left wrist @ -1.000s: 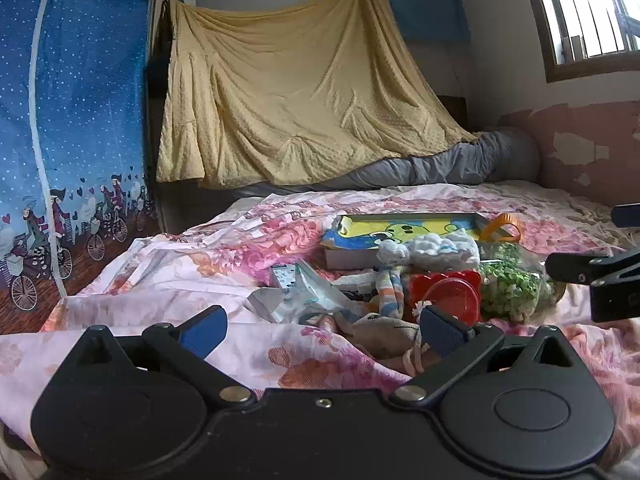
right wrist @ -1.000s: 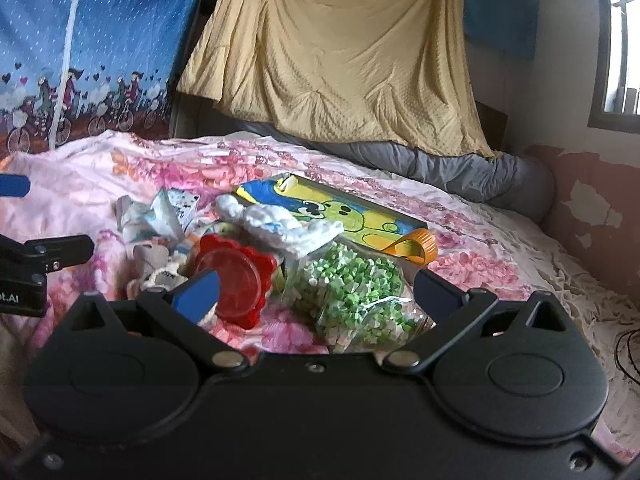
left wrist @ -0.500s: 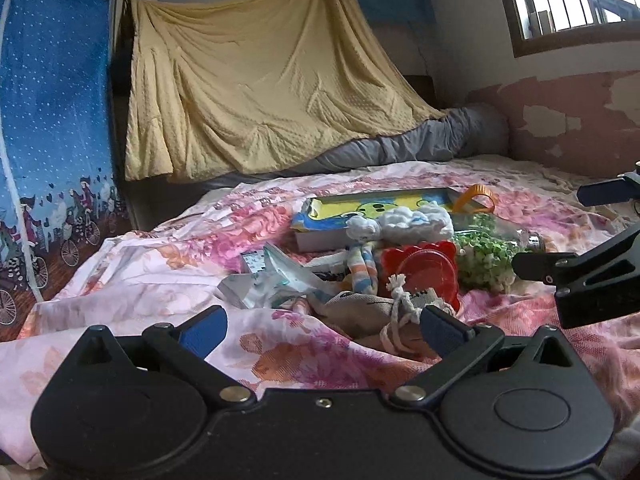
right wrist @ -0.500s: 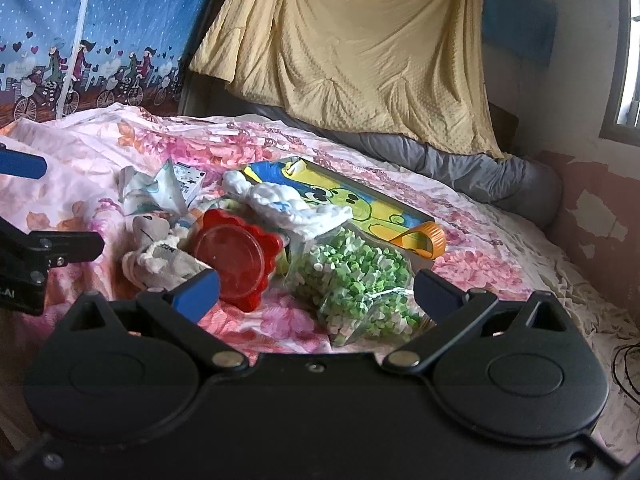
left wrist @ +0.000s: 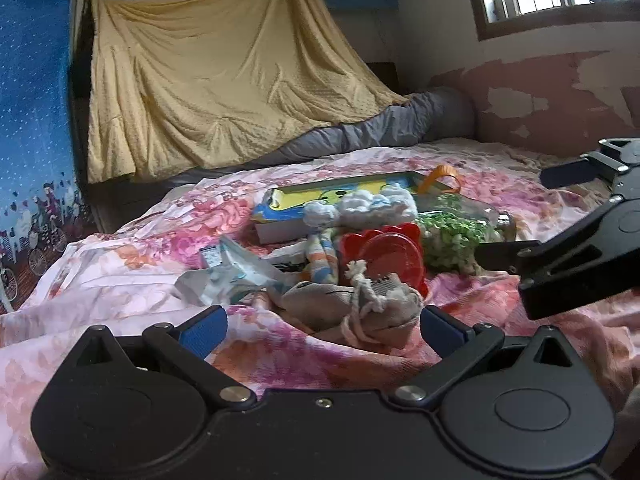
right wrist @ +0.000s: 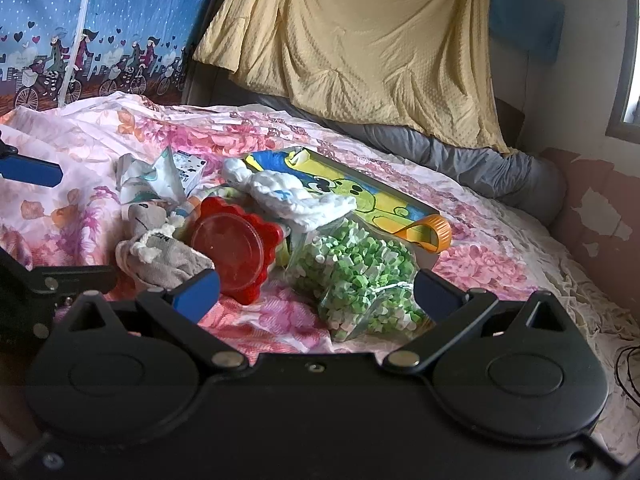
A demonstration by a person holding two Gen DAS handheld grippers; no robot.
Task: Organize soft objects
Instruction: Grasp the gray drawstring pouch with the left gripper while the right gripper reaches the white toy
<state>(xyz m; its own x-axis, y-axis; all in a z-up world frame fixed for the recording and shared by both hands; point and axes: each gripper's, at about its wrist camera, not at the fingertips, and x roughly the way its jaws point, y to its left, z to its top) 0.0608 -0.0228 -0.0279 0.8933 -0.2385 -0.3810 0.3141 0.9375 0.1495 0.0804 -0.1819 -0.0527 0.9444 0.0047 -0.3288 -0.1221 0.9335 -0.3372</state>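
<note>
A small heap of things lay on the bed [left wrist: 120, 264], on its pink flowered cover, and the red scalloped lid [right wrist: 236, 246] served as the middle of it. Against the lid's left side slumped a grey cloth toy [right wrist: 160, 254] with white rope ties, and beyond that a crumpled pale wrapper [right wrist: 148, 178]. A white knitted toy [right wrist: 288, 196] draped over the lid's far edge. To the lid's right sat a clear bag of green and white pieces [right wrist: 356, 268], and behind it a yellow and blue picture box [right wrist: 360, 194] with an orange ring [right wrist: 434, 232] at its near corner.

The left tool [left wrist: 322, 322] stood wide open and empty, just short of the grey toy. The right tool [right wrist: 316, 288] was likewise spread wide, holding nothing, its blue-padded fingers [right wrist: 198, 290] reaching either side of the lid and the bag.
</note>
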